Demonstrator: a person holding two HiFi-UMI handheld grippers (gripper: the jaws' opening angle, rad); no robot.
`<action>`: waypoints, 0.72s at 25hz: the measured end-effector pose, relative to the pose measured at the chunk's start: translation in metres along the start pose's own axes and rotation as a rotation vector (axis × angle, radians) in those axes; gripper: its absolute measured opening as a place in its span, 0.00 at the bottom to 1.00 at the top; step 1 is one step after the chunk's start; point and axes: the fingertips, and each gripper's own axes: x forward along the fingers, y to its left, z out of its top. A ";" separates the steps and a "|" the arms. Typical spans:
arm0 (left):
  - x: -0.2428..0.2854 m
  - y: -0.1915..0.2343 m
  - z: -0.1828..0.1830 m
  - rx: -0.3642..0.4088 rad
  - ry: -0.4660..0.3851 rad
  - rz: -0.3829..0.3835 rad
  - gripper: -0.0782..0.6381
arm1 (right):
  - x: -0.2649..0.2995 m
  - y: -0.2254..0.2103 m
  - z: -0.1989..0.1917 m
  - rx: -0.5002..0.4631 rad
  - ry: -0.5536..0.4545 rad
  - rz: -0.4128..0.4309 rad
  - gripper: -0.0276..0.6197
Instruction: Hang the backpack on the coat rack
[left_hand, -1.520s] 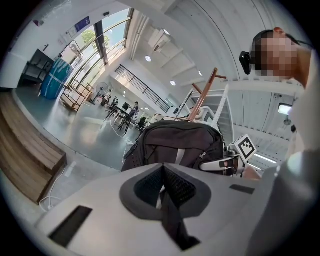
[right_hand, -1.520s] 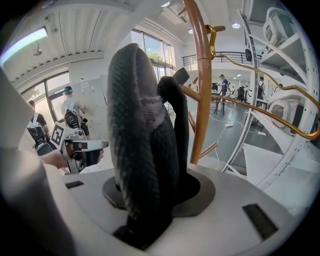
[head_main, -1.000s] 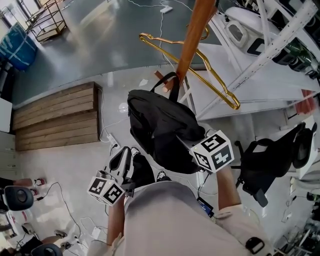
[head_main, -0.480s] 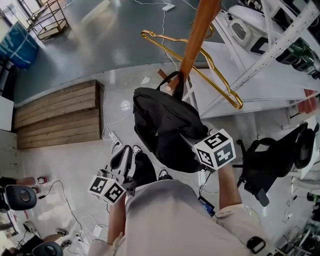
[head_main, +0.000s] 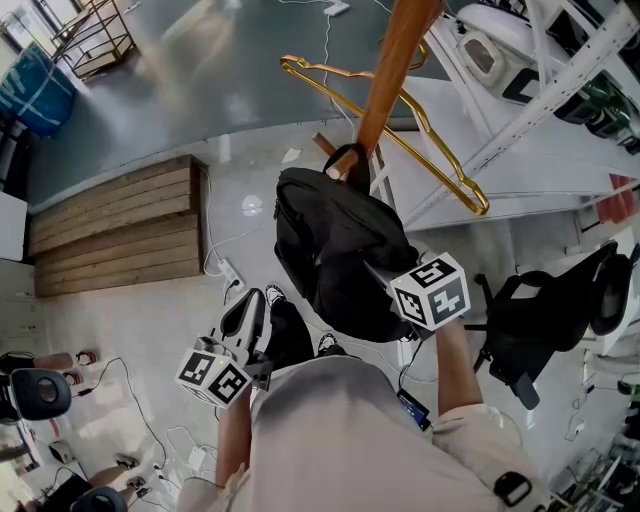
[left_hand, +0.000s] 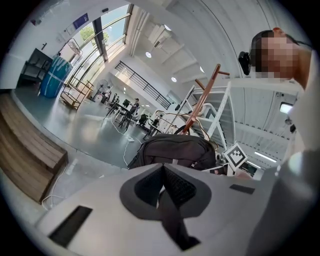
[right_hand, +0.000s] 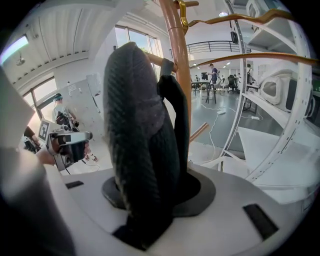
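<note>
Up against the wooden pole of the coat rack (head_main: 392, 70), the black backpack (head_main: 340, 250) is hanging with its top loop (head_main: 350, 160) sitting right at the pole. Through the right gripper view I am seeing that loop passing over a short wooden peg (right_hand: 159, 60) that is sticking out of the pole, with a dark strap (right_hand: 179, 115) running down just beside the pole. I am holding the right gripper (head_main: 392, 278) clamped onto the lower side of the bag: its own view is showing the ribbed dark fabric filling the gap between the jaws and bulging up in front of the camera. I am keeping the left gripper (head_main: 248, 310) low, close to my body and well apart from the bag, pointing roughly level towards it; its jaws are sitting together with nothing between them. A gold wire hanger (head_main: 400, 120) is hanging high on the pole, above the bag. On the floor to the left of the rack a low wooden platform (head_main: 120, 230) is lying, to the right a white metal frame (head_main: 520, 130) is standing, and a black office chair (head_main: 530, 320) is showing near my right arm
</note>
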 end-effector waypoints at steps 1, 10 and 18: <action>0.001 -0.001 0.000 0.002 0.006 -0.006 0.12 | 0.001 -0.002 -0.001 0.005 0.001 -0.004 0.27; 0.007 -0.008 -0.010 0.000 0.041 -0.027 0.12 | 0.006 -0.019 -0.008 0.003 -0.003 -0.042 0.29; 0.009 -0.008 -0.017 -0.013 0.050 -0.033 0.12 | 0.008 -0.030 -0.011 -0.040 -0.003 -0.054 0.32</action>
